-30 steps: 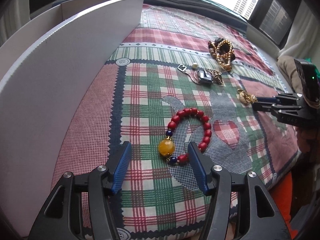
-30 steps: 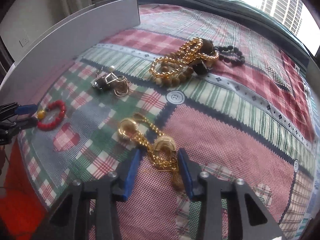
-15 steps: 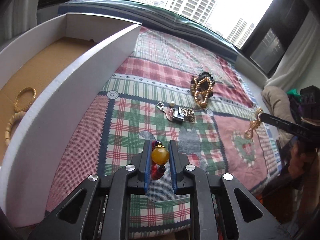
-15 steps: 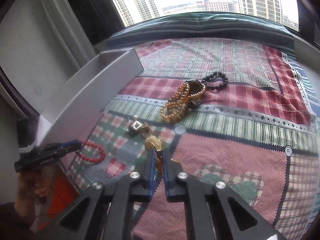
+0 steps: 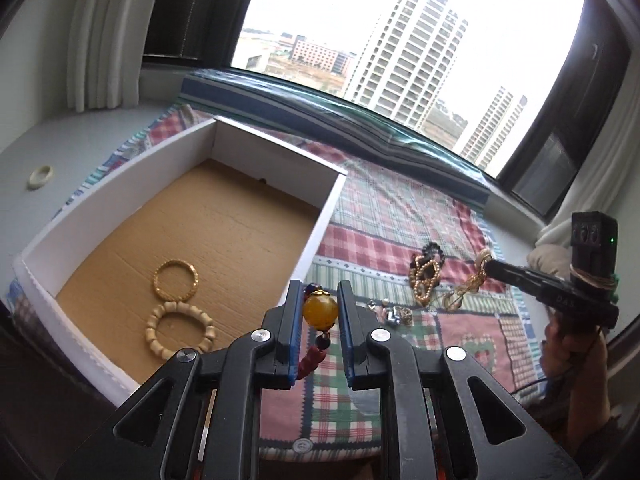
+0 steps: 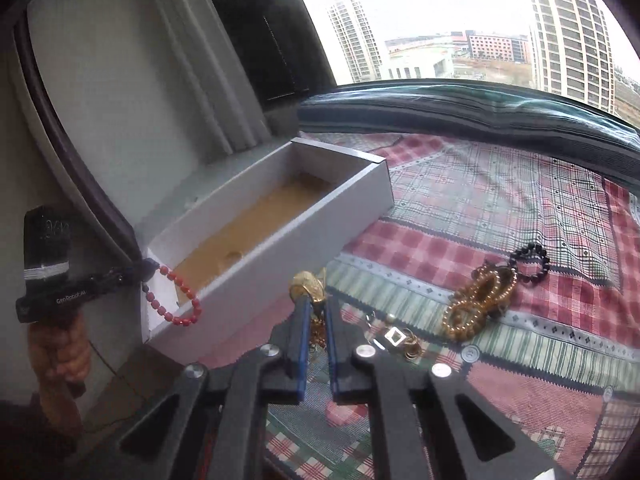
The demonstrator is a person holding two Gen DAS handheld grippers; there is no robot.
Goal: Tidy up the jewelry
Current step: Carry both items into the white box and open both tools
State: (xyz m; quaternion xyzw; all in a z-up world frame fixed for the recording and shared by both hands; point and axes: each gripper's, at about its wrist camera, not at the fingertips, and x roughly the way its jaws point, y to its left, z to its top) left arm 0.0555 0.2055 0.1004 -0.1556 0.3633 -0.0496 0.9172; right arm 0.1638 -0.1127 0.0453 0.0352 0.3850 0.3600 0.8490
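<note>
Two bracelets, a gold bangle (image 5: 176, 279) and a cream beaded ring (image 5: 180, 332), lie in the white box (image 5: 320, 232) to the left of the left hand-held gripper (image 5: 320, 312), which is clamped on the amber bead of the red bead bracelet (image 5: 320, 310), lifted over the plaid quilt (image 5: 400, 216). From the right wrist, the right hand-held gripper (image 6: 316, 320) is clenched on the gold chain piece (image 6: 308, 286), raised above the quilt, with a pile of gold bracelets (image 6: 478, 300) and a black bead bracelet (image 6: 530, 262) ahead to its right.

Both claws closed and lifted off the quilt (image 5: 400, 216): my left gripper (image 5: 319, 304) now clamps the red bracelet (image 5: 320, 309), my right gripper (image 6: 316, 312) the gold chain (image 6: 308, 286).
</note>
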